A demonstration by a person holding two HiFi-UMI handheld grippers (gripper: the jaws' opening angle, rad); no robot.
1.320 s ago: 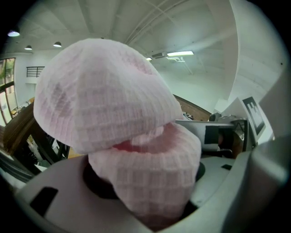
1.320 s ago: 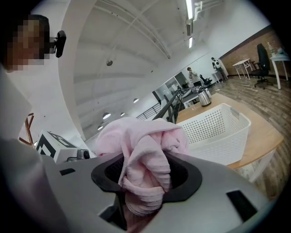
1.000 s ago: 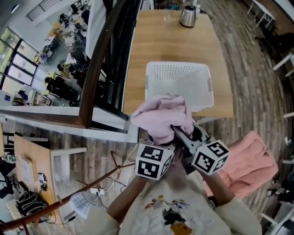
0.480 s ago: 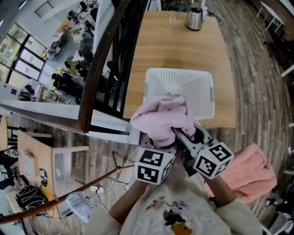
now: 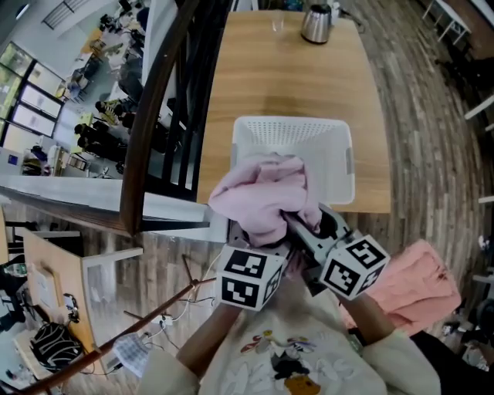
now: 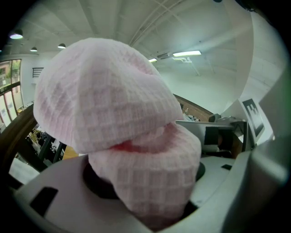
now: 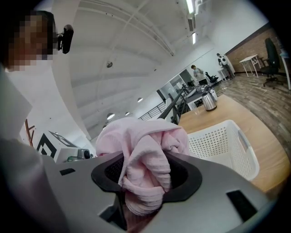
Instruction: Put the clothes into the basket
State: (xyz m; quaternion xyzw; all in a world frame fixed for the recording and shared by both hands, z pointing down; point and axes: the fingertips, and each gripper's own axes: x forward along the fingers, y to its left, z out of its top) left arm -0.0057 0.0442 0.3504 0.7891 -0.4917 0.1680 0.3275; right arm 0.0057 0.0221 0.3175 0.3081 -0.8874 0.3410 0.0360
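Note:
A bunched pale pink waffle-knit garment (image 5: 262, 197) is held up between both grippers, over the near rim of the white perforated basket (image 5: 328, 154). My left gripper (image 5: 258, 247) is shut on its lower folds, and the cloth (image 6: 136, 150) fills the left gripper view. My right gripper (image 5: 301, 231) is shut on another fold of the same garment (image 7: 145, 168). The basket (image 7: 227, 143) stands on the wooden table (image 5: 293, 85) and looks empty where its inside shows.
A metal kettle (image 5: 316, 23) and a glass (image 5: 276, 25) stand at the table's far end. A salmon-pink garment (image 5: 413, 281) lies to my lower right. A dark railing (image 5: 150, 116) runs along the table's left side, with a drop beyond it.
The grippers and the pink garment keep the same hold. The view has shifted slightly, so the basket and table sit a little more to the left.

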